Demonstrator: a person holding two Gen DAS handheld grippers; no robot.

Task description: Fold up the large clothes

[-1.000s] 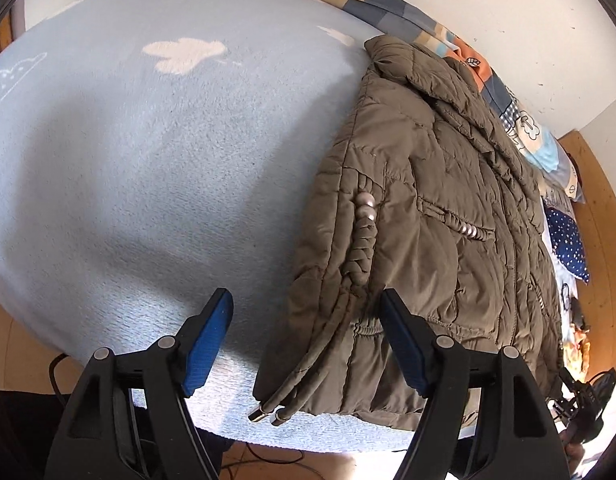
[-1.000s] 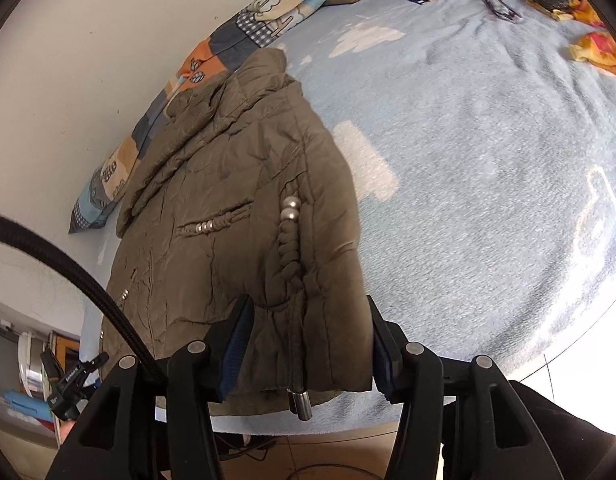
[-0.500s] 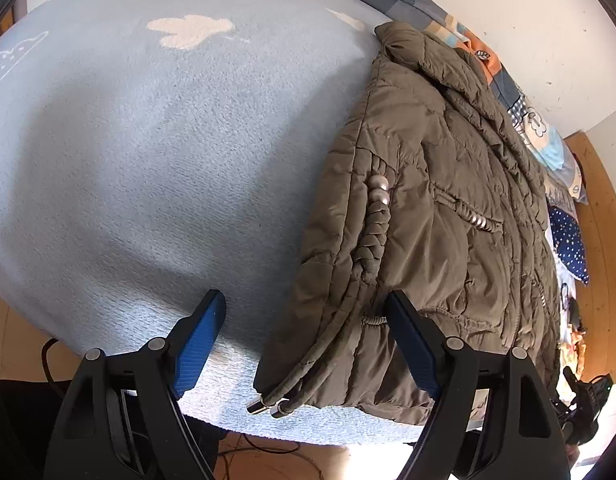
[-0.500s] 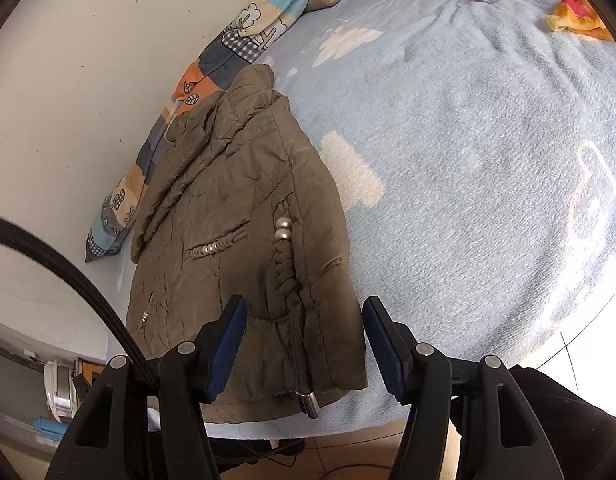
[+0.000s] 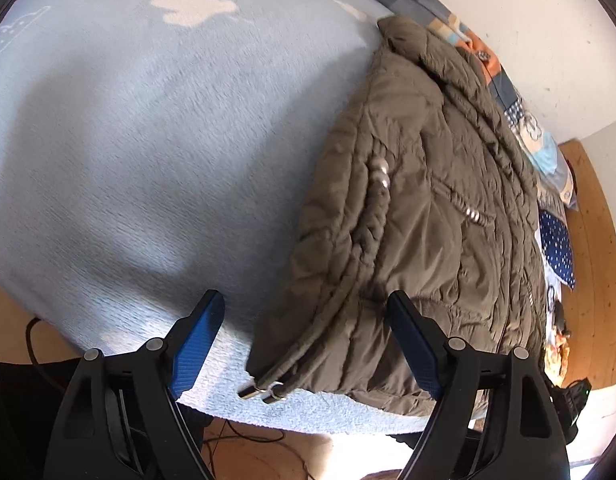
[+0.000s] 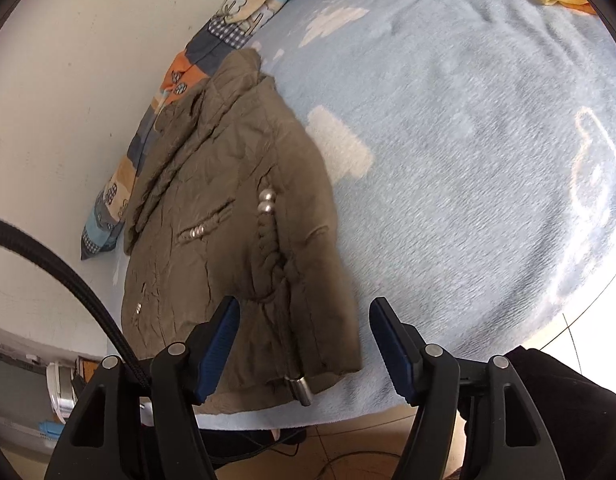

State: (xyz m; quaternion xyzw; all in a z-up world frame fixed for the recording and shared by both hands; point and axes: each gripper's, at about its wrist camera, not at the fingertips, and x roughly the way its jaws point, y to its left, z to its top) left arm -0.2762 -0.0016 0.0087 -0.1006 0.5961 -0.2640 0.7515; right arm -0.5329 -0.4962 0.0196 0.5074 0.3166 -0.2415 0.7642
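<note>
- Two hand-held grippers are recorded, both with jaws spread wide and nothing between the blue pads: the left gripper (image 5: pixel 304 344) and the right gripper (image 6: pixel 304 350).
- One olive-brown padded jacket (image 5: pixel 420 208) is found lying on the light blue fleece blanket (image 5: pixel 148 140) of the bed, beside the wall, with its collar toward the patchwork pillow (image 6: pixel 212 40) and its hem at the near edge of the mattress.
- The jacket is judged to be already folded lengthwise, a side panel being laid over the front; a crosswise fold is judged to be outstanding.
- The braided drawcord (image 6: pixel 270 240) with metal tips is seen trailing over the hem (image 5: pixel 264 386).
- Risk noted: the cord alone may be pinched instead of the fabric, so the layers would be left behind.
- Risk noted: the puffy filling is likely to spring back, so the fold may be opened once released.
- Risk noted: with the hem at the edge, the jacket may be dragged off the bed by an uneven pull.
</note>
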